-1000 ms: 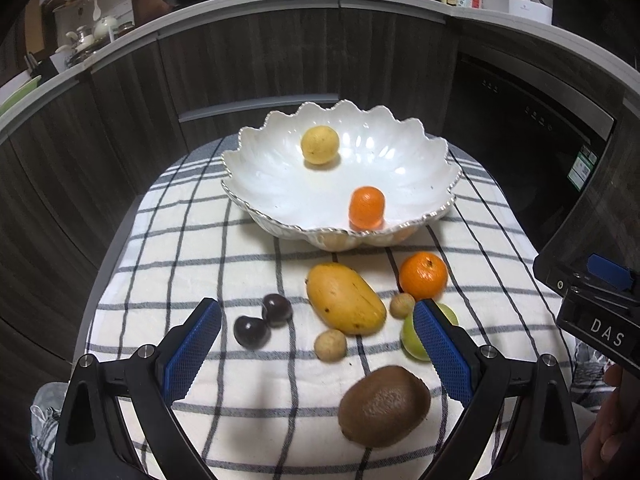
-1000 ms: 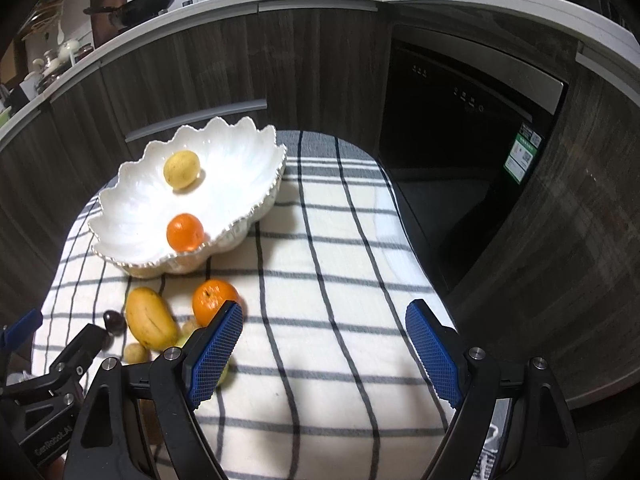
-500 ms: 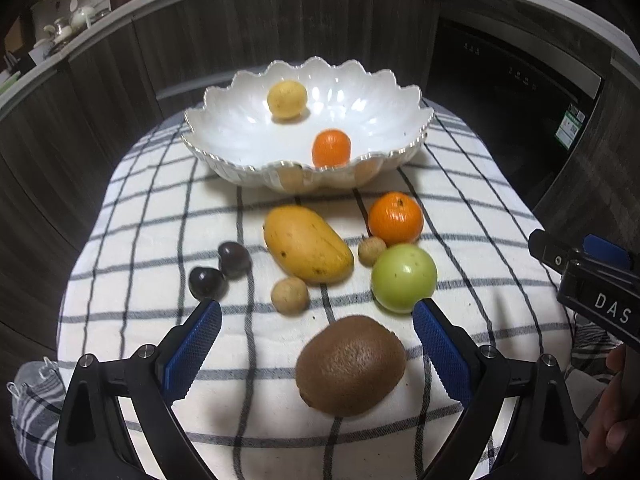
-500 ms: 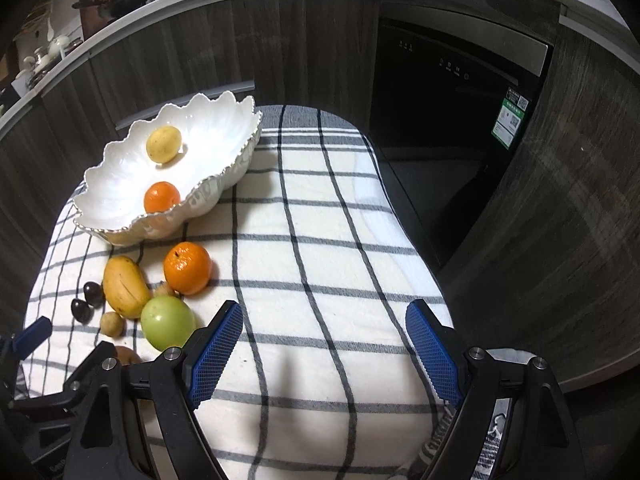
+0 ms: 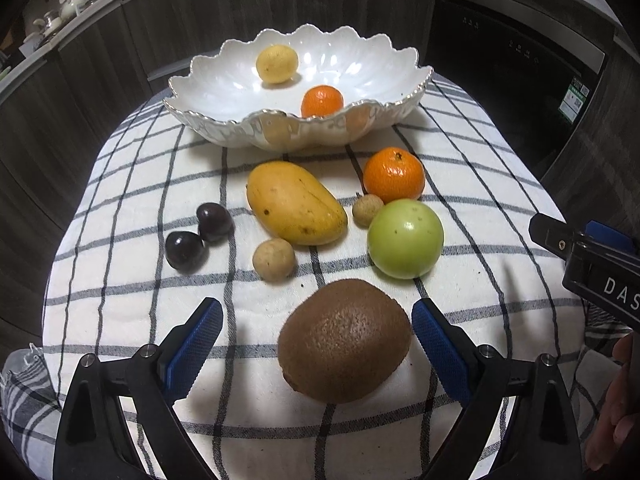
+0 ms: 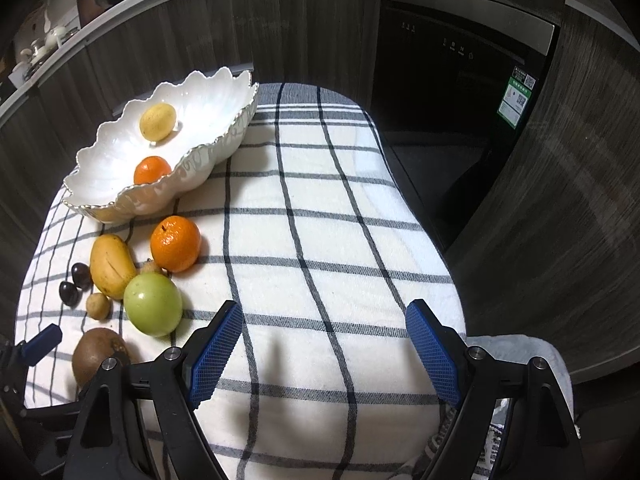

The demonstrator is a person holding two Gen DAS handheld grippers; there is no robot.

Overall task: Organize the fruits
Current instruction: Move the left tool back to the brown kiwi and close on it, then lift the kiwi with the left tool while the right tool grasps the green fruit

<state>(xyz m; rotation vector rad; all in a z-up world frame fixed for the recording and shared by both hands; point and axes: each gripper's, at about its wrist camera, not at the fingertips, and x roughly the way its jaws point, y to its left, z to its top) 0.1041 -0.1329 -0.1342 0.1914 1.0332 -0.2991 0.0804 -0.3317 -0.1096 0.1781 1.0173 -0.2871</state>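
While my left gripper point(image 5: 316, 338) hangs with its jaws wide apart, the kiwi point(image 5: 345, 346) lies between the blue pads at the lower centre of the left view, and I see no pad touching it. Above it on the checked cloth point(image 5: 120, 240) lie a green apple point(image 5: 405, 238), a mango point(image 5: 295, 208), a tangerine point(image 5: 394, 176), two small tan fruits and two dark ones. At the top, the white bowl point(image 5: 224, 84) holds a lemon point(image 5: 277, 63) and a second tangerine point(image 5: 322, 101). My right gripper point(image 6: 324, 344) is also wide open, over bare cloth at the lower centre of its view.
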